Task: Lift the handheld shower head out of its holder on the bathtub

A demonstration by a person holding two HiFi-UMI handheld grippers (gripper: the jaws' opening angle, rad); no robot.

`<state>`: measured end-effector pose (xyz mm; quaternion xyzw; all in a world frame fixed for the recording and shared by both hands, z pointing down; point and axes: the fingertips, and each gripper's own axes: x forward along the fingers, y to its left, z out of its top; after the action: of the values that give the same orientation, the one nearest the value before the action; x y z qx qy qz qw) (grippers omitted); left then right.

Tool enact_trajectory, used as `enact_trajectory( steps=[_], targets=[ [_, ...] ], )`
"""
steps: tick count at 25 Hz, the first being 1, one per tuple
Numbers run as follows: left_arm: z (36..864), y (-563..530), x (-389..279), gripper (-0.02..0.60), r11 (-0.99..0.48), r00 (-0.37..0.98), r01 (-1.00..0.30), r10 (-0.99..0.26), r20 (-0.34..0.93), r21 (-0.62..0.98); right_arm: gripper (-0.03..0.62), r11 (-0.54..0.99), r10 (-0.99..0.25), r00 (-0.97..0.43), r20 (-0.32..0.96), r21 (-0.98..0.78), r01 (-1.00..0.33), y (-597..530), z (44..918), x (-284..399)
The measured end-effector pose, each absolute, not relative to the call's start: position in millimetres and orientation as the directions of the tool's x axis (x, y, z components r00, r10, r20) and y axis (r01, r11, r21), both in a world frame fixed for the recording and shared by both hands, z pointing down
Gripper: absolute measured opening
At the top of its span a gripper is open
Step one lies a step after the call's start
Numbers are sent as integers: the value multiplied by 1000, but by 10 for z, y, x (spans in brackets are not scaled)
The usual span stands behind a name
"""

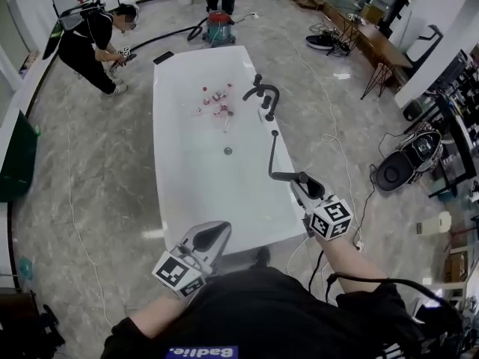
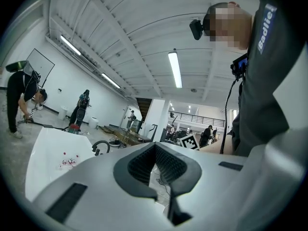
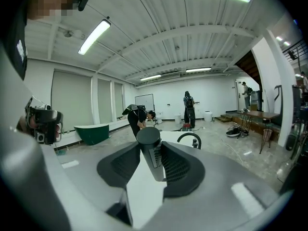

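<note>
Shower head (image 1: 287,176) held by right gripper (image 1: 300,182).
Its jaws clamp the handle, part open, over the tub (image 1: 187,172) rim; left gripper (image 1: 221,231) closed, empty.

You are gripping the dark grey cylindrical shower head handle (image 3: 148,137) in your right gripper's (image 3: 154,163) 2 jaws, the white bathtub (image 3: 173,135) and black curved faucet (image 3: 189,138) lying beyond.

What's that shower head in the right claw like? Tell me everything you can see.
The handheld shower head is a dark, matte cylinder with a round end and a paler ribbed strip on one side. The right claw grips it between its pads, roughly level, near the bathtub's right rim. A thin hose leads from it toward the faucet.
</note>
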<state>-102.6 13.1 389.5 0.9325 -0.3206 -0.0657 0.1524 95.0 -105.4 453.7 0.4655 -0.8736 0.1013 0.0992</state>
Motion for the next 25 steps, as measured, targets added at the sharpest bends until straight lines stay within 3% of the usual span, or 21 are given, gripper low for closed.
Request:
enact_trajectory(
  steps=[25],
  targets=[
    [3766, 497, -711, 0, -809, 841, -517, -541, -8, 279, 140, 728, -663, -730, 166, -84, -680, 409, 3755, 138]
  ],
)
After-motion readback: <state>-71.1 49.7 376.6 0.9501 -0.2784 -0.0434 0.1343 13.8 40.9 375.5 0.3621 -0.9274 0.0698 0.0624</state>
